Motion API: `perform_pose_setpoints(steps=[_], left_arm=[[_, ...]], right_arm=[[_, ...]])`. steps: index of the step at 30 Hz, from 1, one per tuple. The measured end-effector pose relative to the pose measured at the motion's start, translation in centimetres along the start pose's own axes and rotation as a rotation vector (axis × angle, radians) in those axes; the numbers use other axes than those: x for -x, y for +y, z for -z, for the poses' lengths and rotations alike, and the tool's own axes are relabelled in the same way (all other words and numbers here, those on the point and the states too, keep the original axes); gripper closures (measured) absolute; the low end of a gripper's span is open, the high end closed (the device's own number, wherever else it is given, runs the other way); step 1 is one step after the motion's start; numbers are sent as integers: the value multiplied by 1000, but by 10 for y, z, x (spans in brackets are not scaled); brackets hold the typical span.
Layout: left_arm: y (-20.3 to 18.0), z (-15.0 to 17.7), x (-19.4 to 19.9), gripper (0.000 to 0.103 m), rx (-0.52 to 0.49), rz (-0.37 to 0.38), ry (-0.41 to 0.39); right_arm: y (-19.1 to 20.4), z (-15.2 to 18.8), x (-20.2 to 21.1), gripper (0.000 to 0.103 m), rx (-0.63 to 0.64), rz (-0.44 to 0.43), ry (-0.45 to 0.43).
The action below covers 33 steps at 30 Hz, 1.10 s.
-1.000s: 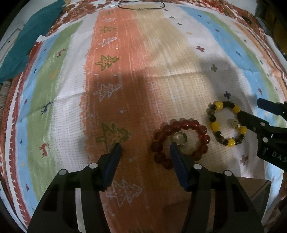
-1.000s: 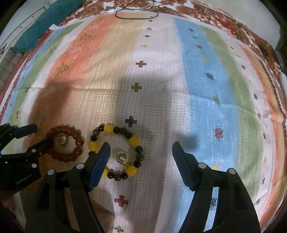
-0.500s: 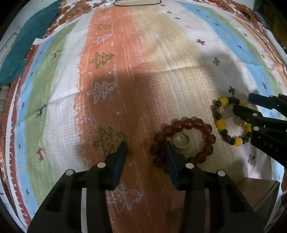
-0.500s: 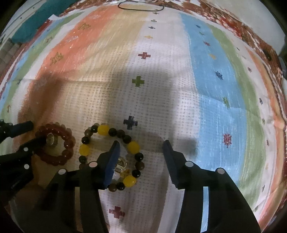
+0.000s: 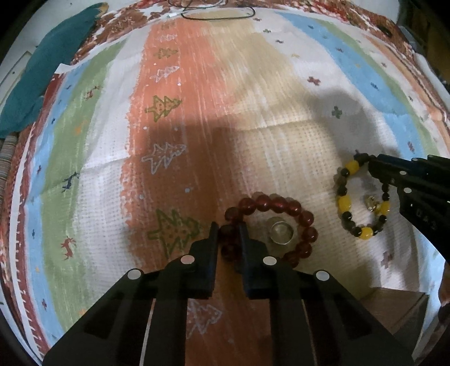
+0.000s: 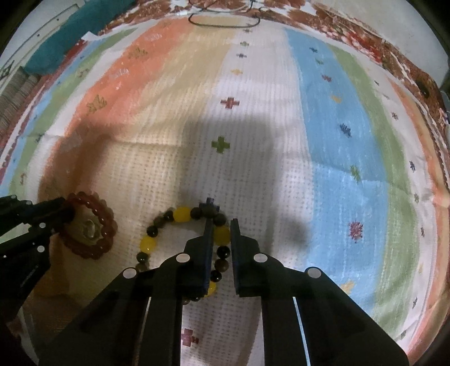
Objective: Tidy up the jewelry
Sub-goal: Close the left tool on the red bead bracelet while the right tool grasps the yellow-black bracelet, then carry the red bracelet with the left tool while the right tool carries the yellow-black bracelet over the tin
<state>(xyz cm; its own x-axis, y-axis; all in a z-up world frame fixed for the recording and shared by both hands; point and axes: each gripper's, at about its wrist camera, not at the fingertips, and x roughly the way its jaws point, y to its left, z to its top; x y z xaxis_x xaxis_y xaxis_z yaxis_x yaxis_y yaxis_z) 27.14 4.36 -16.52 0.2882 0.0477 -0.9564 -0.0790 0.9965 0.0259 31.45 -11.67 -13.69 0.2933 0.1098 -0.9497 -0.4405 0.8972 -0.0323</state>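
Left wrist view: we see the left gripper [image 5: 228, 235] pointing steeply down, its jaws just drawn in and now clenched on the near-left beads of the red bead bracelet [image 5: 277, 203], which lies flat on the striped cloth [image 5: 197, 118]. The beads between the pads sit in shadow, and we cannot count them. Inside the red loop rests a silver ring [image 5: 281, 232]. To the right, the right gripper [image 5: 365, 163] enters from the frame edge, its body cut off, its tips at the far end of the yellow-and-dark bead bracelet [image 5: 344, 202]; a small gold-coloured piece [image 5: 371, 203] lies inside that loop, too blurred for us to identify.

From the right wrist view, we see the same gripper's jaws, also just drawn in, grasping the bracelet's right side, a yellow bead pinched between the pads; its near arc is hidden under the fingers. The left gripper reaches in from the left edge onto the red bracelet, half lost in darkness.

Further out, a teal cloth [image 5: 42, 73] lies off the far-left corner and a thin black cord [image 5: 219, 17] loops at the far edge. A brown box corner [image 5: 399, 309] shows at lower right, mostly cut off.
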Motion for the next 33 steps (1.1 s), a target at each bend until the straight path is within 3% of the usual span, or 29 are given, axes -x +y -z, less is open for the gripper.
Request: perform_pose_setpoints(steps=[11,33], left_arm=[[-3,-4,48,90,10,48,-95],[-11,-2,93,90,6,79,-192]], right_arm=[[-1,-5,29,90,-6,-11,-74],[6,6,81,90,-16,-87,-175]])
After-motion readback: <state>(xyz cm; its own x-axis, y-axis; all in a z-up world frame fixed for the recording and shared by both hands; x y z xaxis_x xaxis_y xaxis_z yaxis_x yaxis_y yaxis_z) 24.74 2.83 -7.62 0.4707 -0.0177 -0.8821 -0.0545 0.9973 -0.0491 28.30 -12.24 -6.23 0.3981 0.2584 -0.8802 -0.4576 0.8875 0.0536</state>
